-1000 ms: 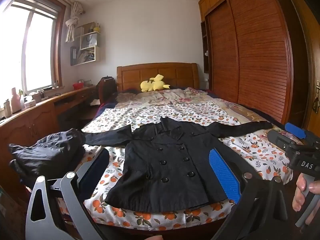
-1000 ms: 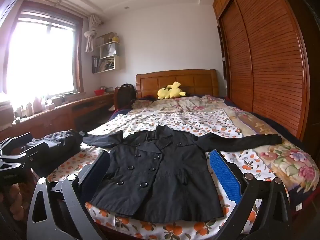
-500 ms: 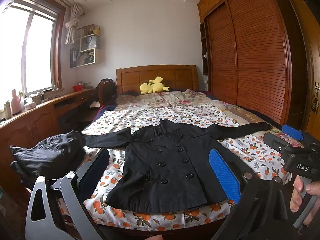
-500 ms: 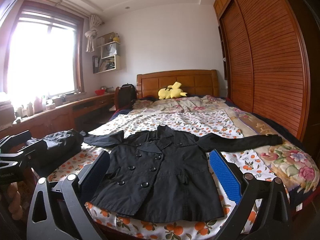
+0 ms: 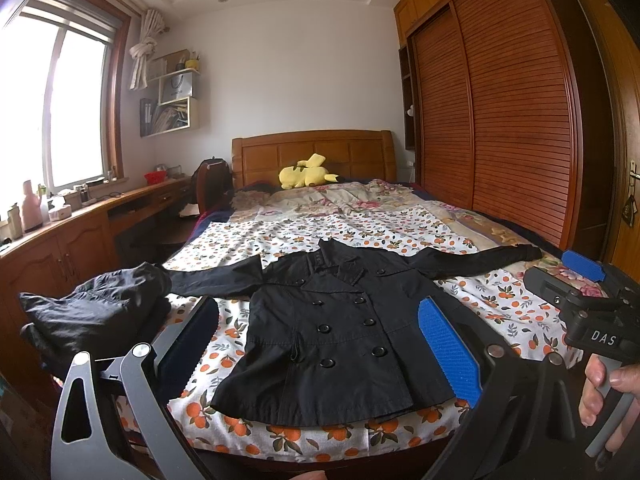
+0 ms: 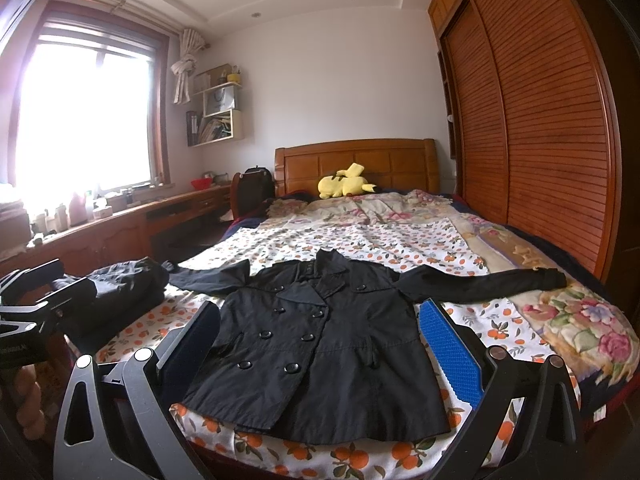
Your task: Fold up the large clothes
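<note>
Daylight pours from the window (image 6: 86, 116) at nine o'clock, blown out white; fisheye bends the wardrobe (image 6: 540, 112) at three; corners go dark.

Coat (image 5: 340, 332) flat on bed (image 5: 360, 220), sleeves spread; bundled garment (image 5: 96, 312) left; plush toy (image 5: 306, 166) behind, by headboard.

Yellow plush (image 5: 306, 165) lies against wooden headboard (image 5: 312, 148) at far end of bed (image 5: 360, 224). Orange-print sheet (image 5: 400, 232) covers near half; floral quilt (image 6: 384, 208) beyond it. Slatted wardrobe (image 5: 516, 120) along right wall. Window (image 6: 84, 120) at left, knotted curtain (image 6: 183, 68) beside it. Wall shelves (image 5: 174, 94) hold papers. Long desk (image 5: 80, 224) under window carries bottles (image 5: 30, 206), red bowl (image 5: 154, 177). Dark backpack (image 5: 212, 182) between desk and headboard.
</note>
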A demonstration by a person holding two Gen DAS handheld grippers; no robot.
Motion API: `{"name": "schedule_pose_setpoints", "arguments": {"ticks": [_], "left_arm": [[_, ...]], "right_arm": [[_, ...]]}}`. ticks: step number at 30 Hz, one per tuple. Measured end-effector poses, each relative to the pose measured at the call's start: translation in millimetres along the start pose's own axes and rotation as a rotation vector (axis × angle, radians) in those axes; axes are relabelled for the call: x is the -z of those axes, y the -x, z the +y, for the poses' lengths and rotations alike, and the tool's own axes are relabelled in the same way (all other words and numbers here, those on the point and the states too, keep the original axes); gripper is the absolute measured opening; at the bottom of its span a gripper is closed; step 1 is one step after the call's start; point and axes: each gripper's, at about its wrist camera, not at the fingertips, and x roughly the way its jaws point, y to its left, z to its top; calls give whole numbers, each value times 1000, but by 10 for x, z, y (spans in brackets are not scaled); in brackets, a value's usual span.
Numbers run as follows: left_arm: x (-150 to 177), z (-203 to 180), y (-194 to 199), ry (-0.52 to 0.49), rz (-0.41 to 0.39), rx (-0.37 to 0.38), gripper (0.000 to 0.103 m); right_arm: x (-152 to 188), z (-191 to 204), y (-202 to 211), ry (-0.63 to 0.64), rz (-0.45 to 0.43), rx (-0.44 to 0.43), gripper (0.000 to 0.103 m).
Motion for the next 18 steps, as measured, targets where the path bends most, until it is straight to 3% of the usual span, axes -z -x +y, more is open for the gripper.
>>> {"name": "schedule_pose_setpoints", "arguments": {"ticks": [18], "left_arm": [[19, 10, -80, 4, 16, -1, 101]], "right_arm": [[9, -3, -14, 0, 0, 1, 97]]}}
